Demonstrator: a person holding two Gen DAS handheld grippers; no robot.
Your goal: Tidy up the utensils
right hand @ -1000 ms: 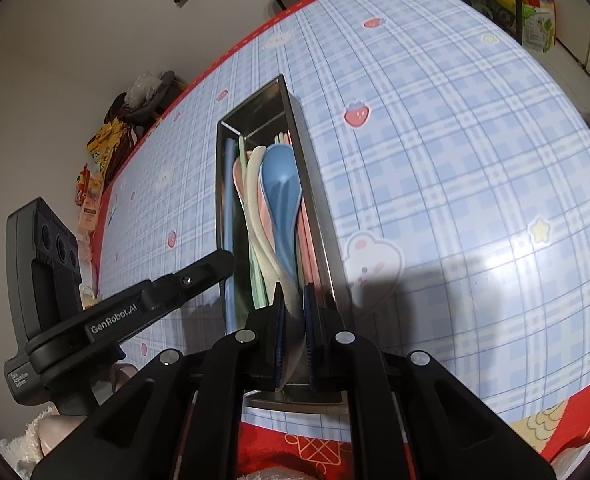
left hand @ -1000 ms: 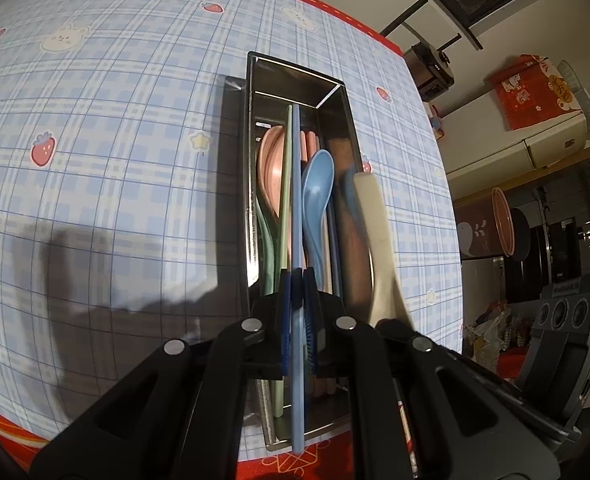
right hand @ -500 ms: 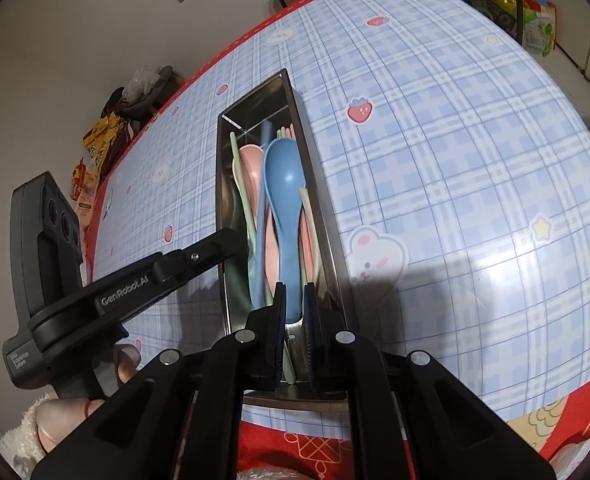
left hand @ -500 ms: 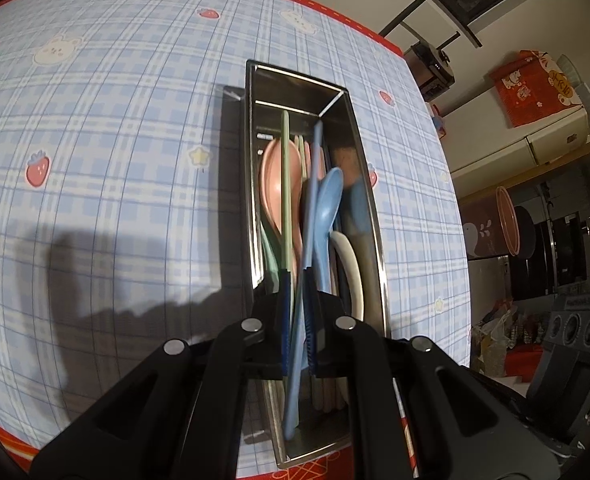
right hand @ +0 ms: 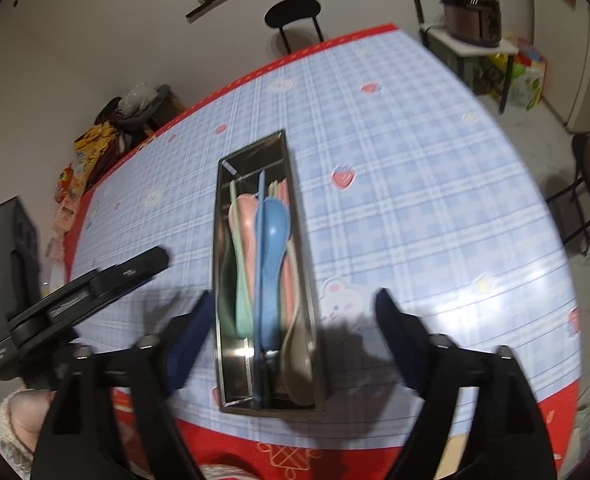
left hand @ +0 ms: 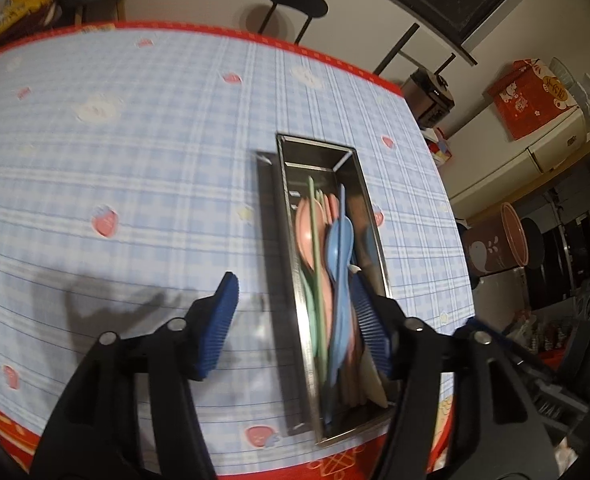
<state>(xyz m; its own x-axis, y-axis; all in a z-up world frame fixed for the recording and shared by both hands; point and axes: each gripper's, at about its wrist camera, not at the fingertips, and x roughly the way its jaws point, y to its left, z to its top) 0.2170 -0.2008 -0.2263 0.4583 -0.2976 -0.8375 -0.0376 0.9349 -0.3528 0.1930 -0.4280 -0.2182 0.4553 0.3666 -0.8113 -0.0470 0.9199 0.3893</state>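
Utensils all down in the steel tray (right hand: 307,296) now, and both tools are letting go! Left tool (left hand: 295,320) has just been spreading its jaws: the blue ribbed pads (left hand: 221,330) stand well apart, nothing pinched between them, one pad over the cloth and the other over the tray's near end. Right tool (right hand: 291,340) has just sprung open too, wide, straddling the tray's near end with nothing in its grip.

Inside the tray, lengthwise, lie the blue spoon (right hand: 273,236) on top of the heap, a pink spoon (right hand: 245,216) beside it, a green spoon (right hand: 243,316) toward the left wall, and a beige spoon (right hand: 297,364) at the near right corner. A blue chopstick (right hand: 261,216) runs straight along the middle, and a green chopstick (left hand: 314,224) lies across the pink bowl in the left wrist view.

Tray sits near the front edge of the table (right hand: 415,200), on the blue checked cloth with strawberries and bunnies, red trim below. Both views are smeared with motion blur. A black stool (right hand: 293,12) stands beyond the far edge.
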